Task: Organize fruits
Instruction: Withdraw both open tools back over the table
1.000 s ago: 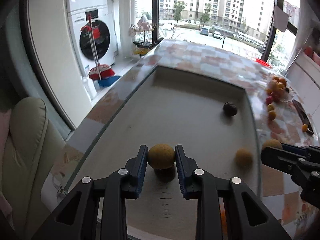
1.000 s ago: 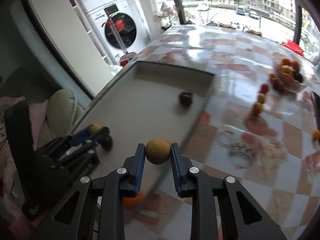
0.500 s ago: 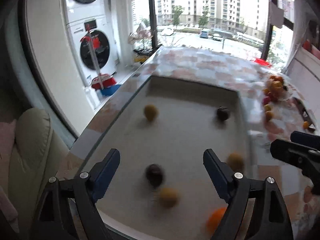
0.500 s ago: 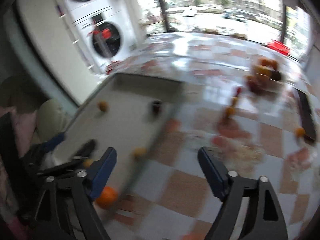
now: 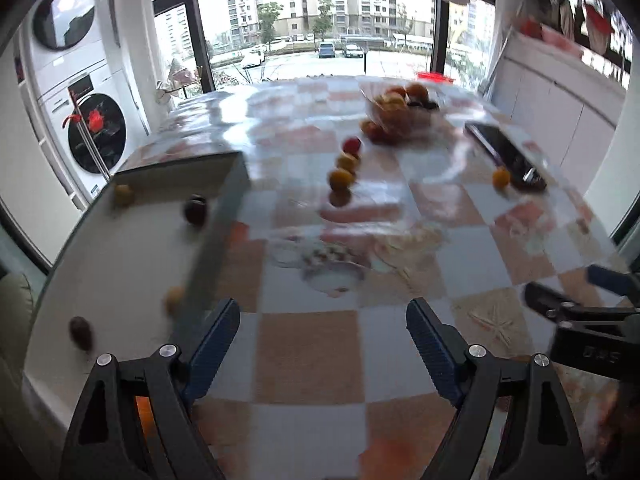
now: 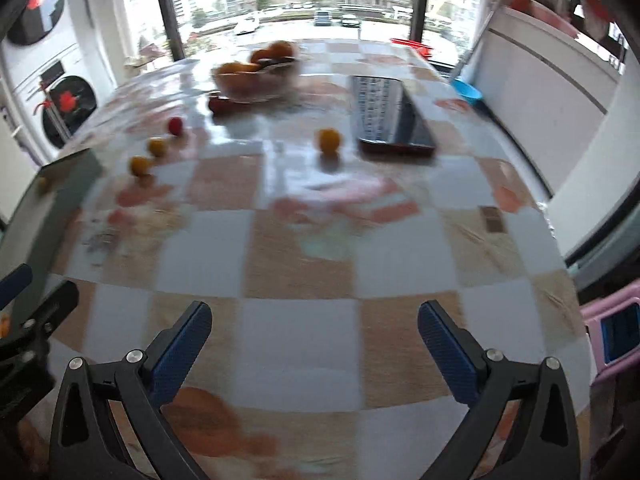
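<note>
My left gripper (image 5: 322,326) is open and empty above the checked tablecloth, just right of the grey tray (image 5: 120,248). The tray holds several fruits: a yellow one (image 5: 123,195), a dark one (image 5: 195,209), another yellow one (image 5: 174,298) and a dark one (image 5: 81,331). My right gripper (image 6: 314,330) is open and empty over the table's near part. Loose fruits lie ahead: an orange one (image 6: 329,140), two yellow ones (image 6: 140,165) (image 6: 157,146) and a red one (image 6: 175,125). A clear bowl (image 6: 256,76) holds more fruit.
A dark tablet (image 6: 386,112) lies to the right of the bowl. The table's right edge (image 6: 560,240) drops off beside a white cabinet. A pink object (image 6: 612,336) sits beyond the right edge. A washing machine (image 5: 92,136) stands to the left of the table.
Both grippers have let go of their yellow fruits into the tray and opened wide. Both have swung right, away from the tray, toward the loose fruits and the bowl.
</note>
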Action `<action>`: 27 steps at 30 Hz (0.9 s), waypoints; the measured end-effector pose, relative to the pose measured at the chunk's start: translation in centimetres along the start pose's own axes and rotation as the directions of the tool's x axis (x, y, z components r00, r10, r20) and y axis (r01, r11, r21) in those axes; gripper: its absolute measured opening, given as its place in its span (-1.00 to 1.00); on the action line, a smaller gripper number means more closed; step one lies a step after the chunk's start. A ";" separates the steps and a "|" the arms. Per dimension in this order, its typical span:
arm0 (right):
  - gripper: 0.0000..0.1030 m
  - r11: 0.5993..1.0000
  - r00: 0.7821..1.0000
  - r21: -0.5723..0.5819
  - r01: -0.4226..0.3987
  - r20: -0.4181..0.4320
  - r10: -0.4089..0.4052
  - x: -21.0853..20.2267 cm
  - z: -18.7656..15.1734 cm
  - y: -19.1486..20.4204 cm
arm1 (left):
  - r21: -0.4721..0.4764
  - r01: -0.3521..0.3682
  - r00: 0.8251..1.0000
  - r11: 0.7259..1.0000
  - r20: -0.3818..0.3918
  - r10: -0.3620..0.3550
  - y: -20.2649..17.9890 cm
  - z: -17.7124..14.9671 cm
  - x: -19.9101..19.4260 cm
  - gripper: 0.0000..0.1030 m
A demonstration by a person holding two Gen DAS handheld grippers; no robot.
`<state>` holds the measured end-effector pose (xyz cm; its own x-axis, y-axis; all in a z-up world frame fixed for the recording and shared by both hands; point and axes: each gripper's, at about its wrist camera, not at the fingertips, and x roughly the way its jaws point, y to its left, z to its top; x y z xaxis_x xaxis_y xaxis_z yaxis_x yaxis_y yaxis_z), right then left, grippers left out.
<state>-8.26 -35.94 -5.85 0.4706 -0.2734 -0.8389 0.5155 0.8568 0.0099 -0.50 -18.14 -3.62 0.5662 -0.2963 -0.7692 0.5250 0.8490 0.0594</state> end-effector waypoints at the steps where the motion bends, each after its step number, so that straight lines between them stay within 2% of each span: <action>1: 1.00 1.000 1.000 0.002 0.005 0.003 -0.005 0.3 -0.2 -0.3 | 0.008 -0.010 1.000 1.000 -0.004 0.010 -0.5 0.0 0.4 0.68; 5: 1.00 1.000 1.000 0.017 0.004 0.018 -0.004 0.8 -0.7 -1.3 | 0.021 -0.042 0.999 0.999 -0.028 0.042 -1.9 0.9 2.7 0.68; 8: 0.99 1.000 0.999 -0.009 0.024 0.026 -0.024 1.3 -0.7 -1.2 | -0.017 -0.006 0.998 1.000 -0.055 0.005 -1.7 1.9 3.8 0.68; 9: 0.99 1.000 0.999 -0.006 0.020 0.036 -0.020 1.3 -0.8 -1.2 | -0.031 0.007 0.998 1.000 -0.063 -0.008 -1.6 2.2 4.3 0.93; 10: 0.99 1.000 0.999 -0.004 0.018 0.041 -0.018 1.3 -0.9 -1.2 | -0.040 0.011 0.997 0.999 -0.077 -0.014 -1.6 2.4 4.9 1.00; 11: 0.99 1.000 0.999 -0.005 0.018 0.043 -0.018 1.3 -0.9 -1.2 | -0.072 0.049 0.994 0.996 -0.093 -0.055 -1.2 2.5 5.5 1.00; 27: 0.99 1.000 0.999 -0.005 0.018 0.044 -0.018 1.3 -1.0 -1.3 | -0.069 0.040 0.995 0.997 -0.088 -0.047 -1.4 2.5 5.7 1.00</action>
<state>-8.98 -36.95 -7.47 0.4924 -0.3077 -0.8142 0.5203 0.8540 -0.0081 3.61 -22.11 -6.48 0.4831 -0.2959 -0.8241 0.5022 0.8646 -0.0160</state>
